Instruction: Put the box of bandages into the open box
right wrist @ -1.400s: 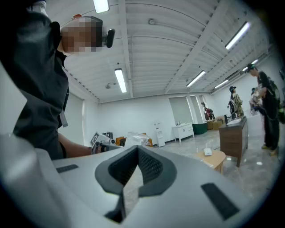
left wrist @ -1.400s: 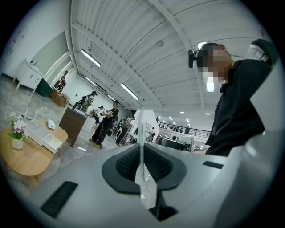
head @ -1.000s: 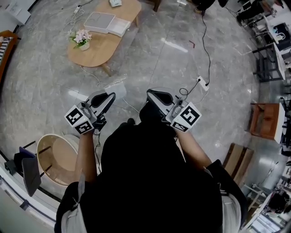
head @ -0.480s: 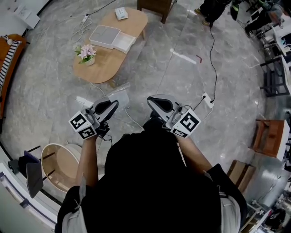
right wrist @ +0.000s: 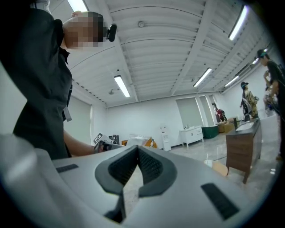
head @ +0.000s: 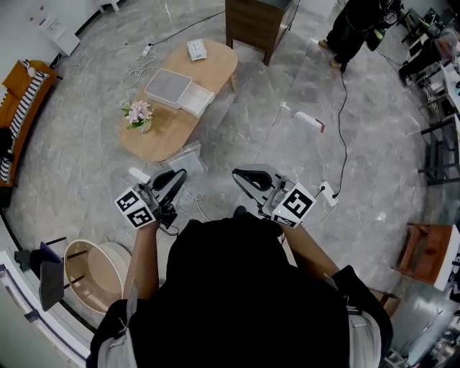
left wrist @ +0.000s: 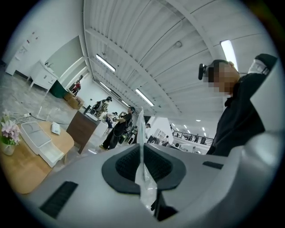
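Pinching a thin clear plastic bag [head: 185,155] in the nearly closed left gripper [head: 180,174]; holding the right gripper [head: 238,175] closed on nothing. Well ahead, on the wooden table [head: 219,66]: small box of bandages [head: 195,49] near the far end, apart from the open box [head: 169,86].

Large open hall, half lab and half mock living room. Grey marble-look floor [head: 273,93] strewn with cables [head: 343,115] and a power strip [head: 328,192]. Low oval wooden surface [head: 215,65], potted flowers [head: 138,113], orange sofa [head: 14,104] and dark wood cabinet [head: 255,21], set out as in a home. Overhead, ribbed white ceiling [right wrist: 169,53] with long strip lights [right wrist: 124,86] and a railed upper gallery [left wrist: 191,138].
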`<state>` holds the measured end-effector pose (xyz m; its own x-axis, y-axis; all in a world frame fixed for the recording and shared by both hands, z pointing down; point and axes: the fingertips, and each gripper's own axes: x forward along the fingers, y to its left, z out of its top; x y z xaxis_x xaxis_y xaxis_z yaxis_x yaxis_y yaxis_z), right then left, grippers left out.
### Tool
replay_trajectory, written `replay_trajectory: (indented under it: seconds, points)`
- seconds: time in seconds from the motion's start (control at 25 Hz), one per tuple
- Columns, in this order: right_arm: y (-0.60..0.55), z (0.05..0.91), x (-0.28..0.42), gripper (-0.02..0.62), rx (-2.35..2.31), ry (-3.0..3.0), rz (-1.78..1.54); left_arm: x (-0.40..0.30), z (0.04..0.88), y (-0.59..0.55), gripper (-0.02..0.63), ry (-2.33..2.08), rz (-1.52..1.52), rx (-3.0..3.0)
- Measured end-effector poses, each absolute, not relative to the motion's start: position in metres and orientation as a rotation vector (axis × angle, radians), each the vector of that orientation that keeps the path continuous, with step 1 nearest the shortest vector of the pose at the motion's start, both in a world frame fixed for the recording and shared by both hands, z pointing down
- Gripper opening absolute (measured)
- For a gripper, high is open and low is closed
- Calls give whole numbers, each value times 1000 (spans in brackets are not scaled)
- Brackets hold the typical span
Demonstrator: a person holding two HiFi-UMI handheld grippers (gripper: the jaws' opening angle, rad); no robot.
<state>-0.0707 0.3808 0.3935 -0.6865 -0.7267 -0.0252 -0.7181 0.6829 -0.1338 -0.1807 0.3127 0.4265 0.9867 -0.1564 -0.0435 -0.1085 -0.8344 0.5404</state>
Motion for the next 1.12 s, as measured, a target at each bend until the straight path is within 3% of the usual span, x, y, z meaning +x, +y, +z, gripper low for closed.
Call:
replay_trajectory:
  seconds: [0.4,0.56,1.12]
  points:
    - [329,428,-27,11,-1144,2804,-328,-144,437,287,37,-265,-56,2536]
    - [292,421,-15,11,-1235,2728,-231,-145,454,261,37,-292,-83,2484]
    - [113,415,-4,11,-1340,2820,-218,-122,480,78,37,-256,-176,2380]
